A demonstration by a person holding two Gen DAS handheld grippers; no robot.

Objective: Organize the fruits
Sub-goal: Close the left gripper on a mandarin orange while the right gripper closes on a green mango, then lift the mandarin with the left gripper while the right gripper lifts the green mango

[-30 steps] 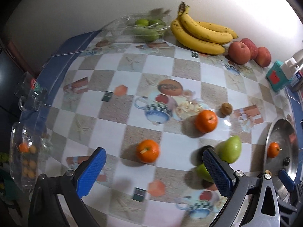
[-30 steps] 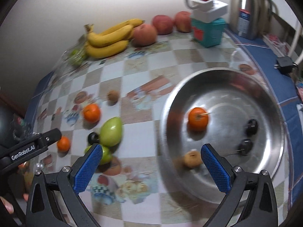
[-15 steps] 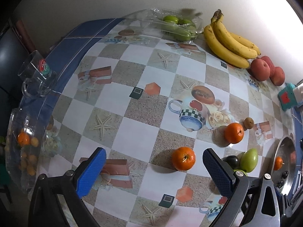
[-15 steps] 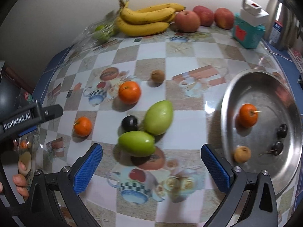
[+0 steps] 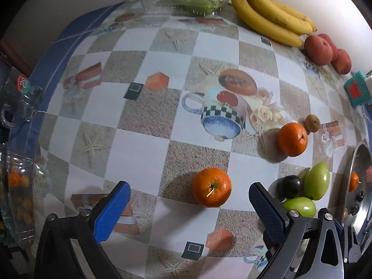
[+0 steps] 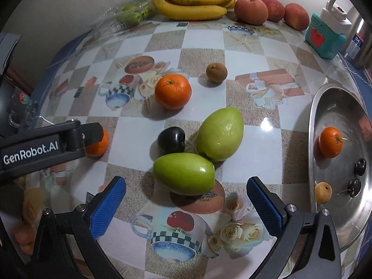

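A small orange (image 5: 211, 187) lies on the patterned tablecloth just ahead of my open left gripper (image 5: 188, 205), between its blue fingers but untouched. My right gripper (image 6: 186, 200) is open too, with a green fruit (image 6: 183, 174) lying on its side right in front of it. Behind that are a second green fruit (image 6: 220, 137), a dark plum (image 6: 171, 139), a bigger orange (image 6: 173, 91) and a small brown fruit (image 6: 216, 72). The steel bowl (image 6: 325, 107) at right holds an orange (image 6: 330, 142), a yellow fruit (image 6: 322, 193) and two dark fruits.
Bananas (image 6: 195, 2), red apples (image 6: 251, 10) and a clear tray of green fruit (image 6: 130, 15) line the back wall. A teal box (image 6: 324, 37) and a metal kettle (image 6: 360, 34) stand back right. A glass mug (image 5: 22, 97) and a clear container (image 5: 18, 193) sit at the left edge.
Both grippers have come down closer to the table. The small orange now sits between my left fingers, and the green fruit has grown large in front of my right gripper. Both stayed open.
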